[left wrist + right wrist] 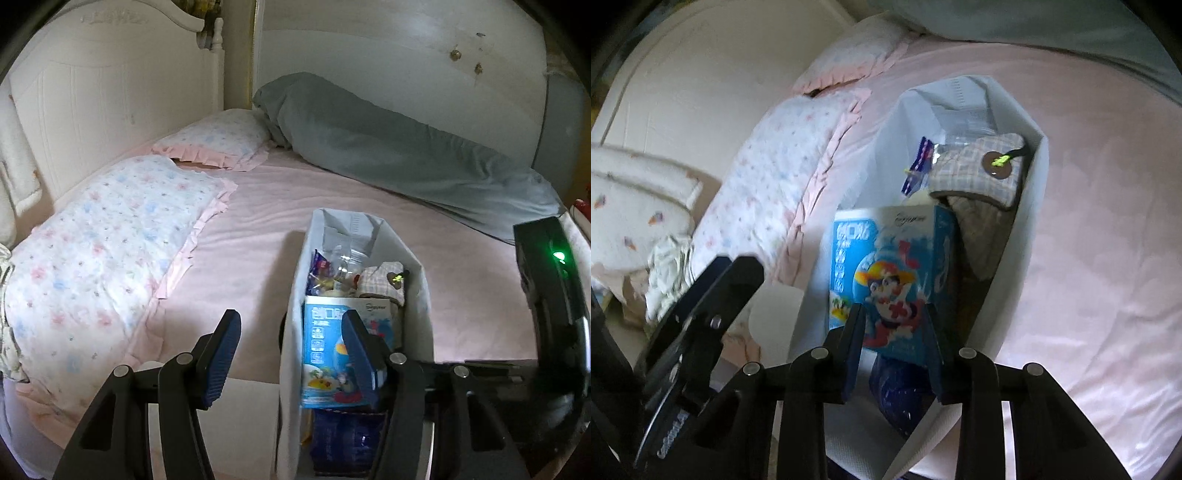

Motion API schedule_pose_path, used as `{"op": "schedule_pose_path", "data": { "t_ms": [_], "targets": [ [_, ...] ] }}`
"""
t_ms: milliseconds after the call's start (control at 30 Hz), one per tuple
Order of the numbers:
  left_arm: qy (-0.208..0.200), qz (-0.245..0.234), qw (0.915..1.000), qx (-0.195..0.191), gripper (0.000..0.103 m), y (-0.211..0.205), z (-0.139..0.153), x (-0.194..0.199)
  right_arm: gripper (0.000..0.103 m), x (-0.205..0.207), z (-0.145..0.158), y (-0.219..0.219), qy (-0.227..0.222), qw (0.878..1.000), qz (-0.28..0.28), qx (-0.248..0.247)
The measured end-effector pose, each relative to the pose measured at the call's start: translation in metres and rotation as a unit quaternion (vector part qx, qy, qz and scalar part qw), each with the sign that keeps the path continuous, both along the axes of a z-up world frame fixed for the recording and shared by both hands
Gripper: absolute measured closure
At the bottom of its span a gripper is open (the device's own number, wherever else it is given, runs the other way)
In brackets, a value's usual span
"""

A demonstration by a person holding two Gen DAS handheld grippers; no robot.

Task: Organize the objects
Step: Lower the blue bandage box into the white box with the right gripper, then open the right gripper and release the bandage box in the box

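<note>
Tipping looks like the main risk: the right gripper (892, 345) has its fingers around the blue box (886, 266) inside the white bin (1030, 206) on the bed (1089, 258), while the left gripper (291, 354), wide open and empty, straddles the bin's floppy wall.

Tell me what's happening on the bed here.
A person with two handheld grippers is sorting things into a white storage bin on the pink bed. The right gripper is closed around a blue cartoon box standing in the bin. The left gripper is open, straddling the bin's left wall.
</note>
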State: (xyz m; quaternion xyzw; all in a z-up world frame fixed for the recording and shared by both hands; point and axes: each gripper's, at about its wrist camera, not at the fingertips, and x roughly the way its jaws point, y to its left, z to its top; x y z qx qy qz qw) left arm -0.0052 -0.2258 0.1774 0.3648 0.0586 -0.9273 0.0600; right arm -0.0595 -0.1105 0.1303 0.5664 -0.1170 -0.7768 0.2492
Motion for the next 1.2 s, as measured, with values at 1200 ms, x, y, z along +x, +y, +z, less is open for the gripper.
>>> {"op": "schedule_pose_path", "data": {
  "t_ms": [1200],
  "targets": [
    [0.053,-0.002,0.9986,-0.001,0.028,0.009,0.0,-0.006,0.089,0.018,0.019,0.024,0.075,0.996,-0.046,0.011]
  ]
}}
